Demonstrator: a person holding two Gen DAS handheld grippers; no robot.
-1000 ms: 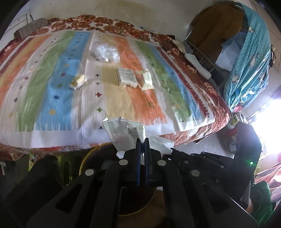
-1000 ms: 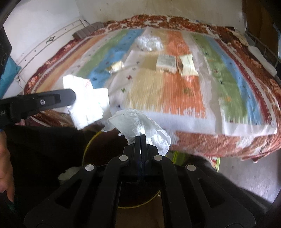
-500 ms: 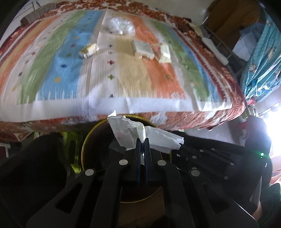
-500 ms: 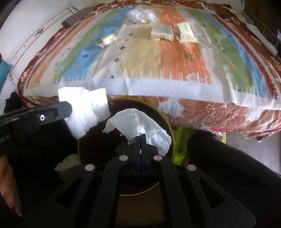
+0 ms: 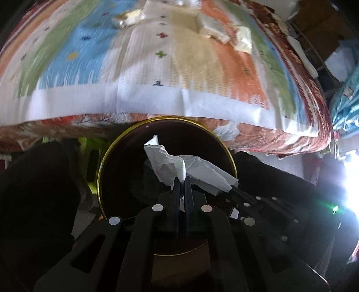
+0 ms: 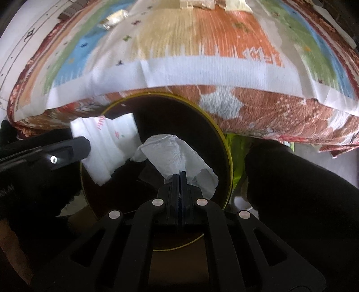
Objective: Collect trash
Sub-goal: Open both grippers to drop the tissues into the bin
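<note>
Two pairs of black tongs are pointed steeply down over a round, dark bin (image 5: 167, 197) with a thin golden rim, set on the floor against the near edge of a bed (image 5: 157, 105).

In the left wrist view, the left tongs (image 5: 182, 179) are closed on a crumpled sheet of white paper (image 5: 179, 166), pinched at its lower edge so that the rest fans upward and to the right over the bin's mouth. The right tongs are glimpsed at the right, their tip tucked under this paper.

In the right wrist view, the right tongs (image 6: 180, 174) are clamped shut on a wad of embossed white tissue (image 6: 177, 155), which is held over the bin's opening. The left tongs (image 6: 78, 148) are seen from the side at the left edge, with the flat white paper (image 6: 107, 148) gripped at their tip, just beside the tissue and over the bin's left rim.

The bed is covered by a blanket striped in green, blue, cream and orange, over a red patterned cover. Farther back on the blanket, more trash is left lying: a shiny wrapper (image 5: 125, 19), a flat whitish packet (image 5: 212, 28) and a pale yellow packet (image 5: 243, 39) just beside it. Both views are blurred. A turquoise cloth (image 5: 345, 98) is visible at the right edge of the left view.
</note>
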